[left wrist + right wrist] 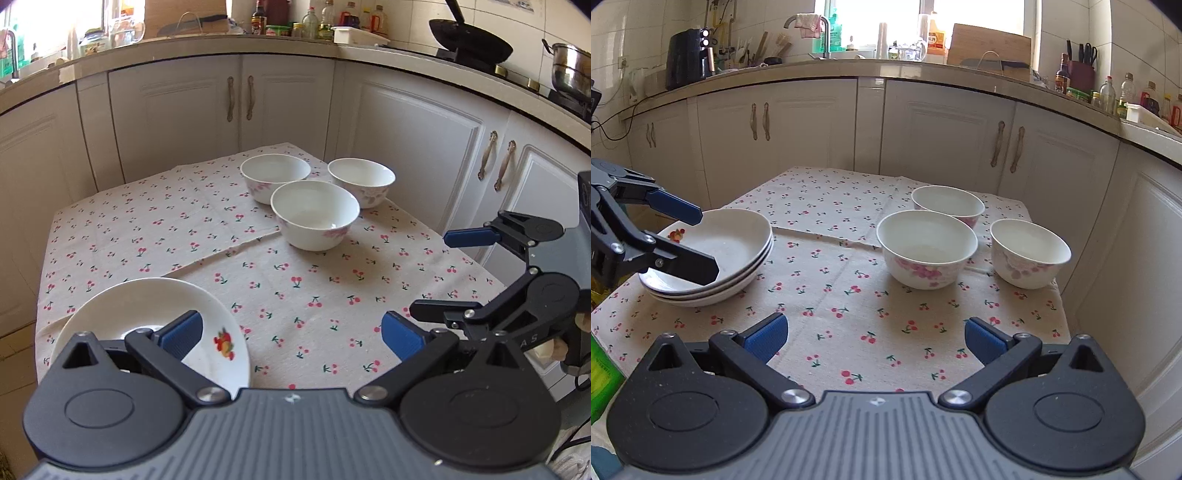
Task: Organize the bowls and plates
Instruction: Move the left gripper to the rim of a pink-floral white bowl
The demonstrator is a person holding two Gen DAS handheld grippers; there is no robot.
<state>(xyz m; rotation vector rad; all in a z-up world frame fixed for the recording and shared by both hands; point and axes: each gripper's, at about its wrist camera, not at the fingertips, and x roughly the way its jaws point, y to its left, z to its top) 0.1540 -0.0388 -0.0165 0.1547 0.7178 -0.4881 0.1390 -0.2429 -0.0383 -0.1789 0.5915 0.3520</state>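
Three white plates are stacked at the near left of the cherry-print tablecloth; the top plate has a fruit print on its rim. Three white bowls with pink flowers stand apart at the far right: a near one, a far one and a right one. From the left wrist they appear as bowl, bowl and bowl. My left gripper is open above the plate stack, gripping nothing. My right gripper is open over the cloth's near edge, empty.
White cabinets wrap around the table's far and right sides under a cluttered counter. A black wok and a steel pot sit on the stove. A green box lies at the near left.
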